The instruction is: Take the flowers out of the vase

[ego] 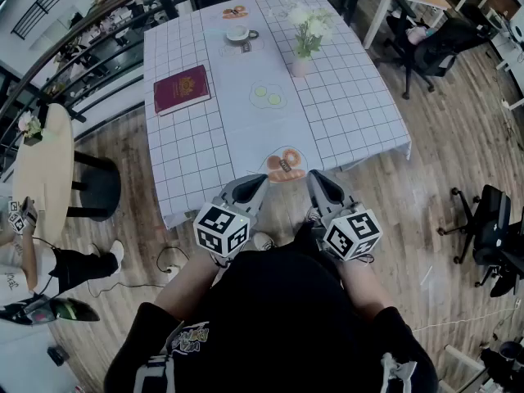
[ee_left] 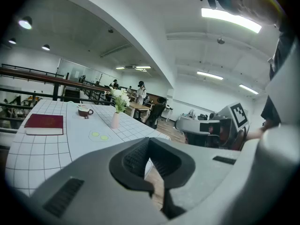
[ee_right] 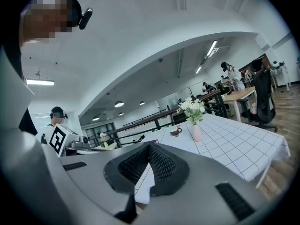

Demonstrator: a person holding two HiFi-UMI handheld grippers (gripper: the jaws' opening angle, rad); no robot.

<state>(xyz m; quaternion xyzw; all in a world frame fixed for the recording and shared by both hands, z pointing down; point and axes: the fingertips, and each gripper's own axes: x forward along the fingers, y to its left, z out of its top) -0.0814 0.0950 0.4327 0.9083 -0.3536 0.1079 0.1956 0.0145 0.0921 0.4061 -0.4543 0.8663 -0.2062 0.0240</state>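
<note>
White flowers stand upright in a small pink vase on the far right part of the grid-cloth table. In the left gripper view the flowers and the vase are far ahead. The right gripper view also shows the flowers and the vase at a distance. My left gripper and right gripper are side by side near my body, at the table's near edge. Both are shut with nothing in them, seen in the left gripper and the right gripper.
On the table lie a red book, a cup, a green-dotted coaster and an orange coaster. A round side table stands at the left, office chairs at the right, a railing behind. A person sits at the lower left.
</note>
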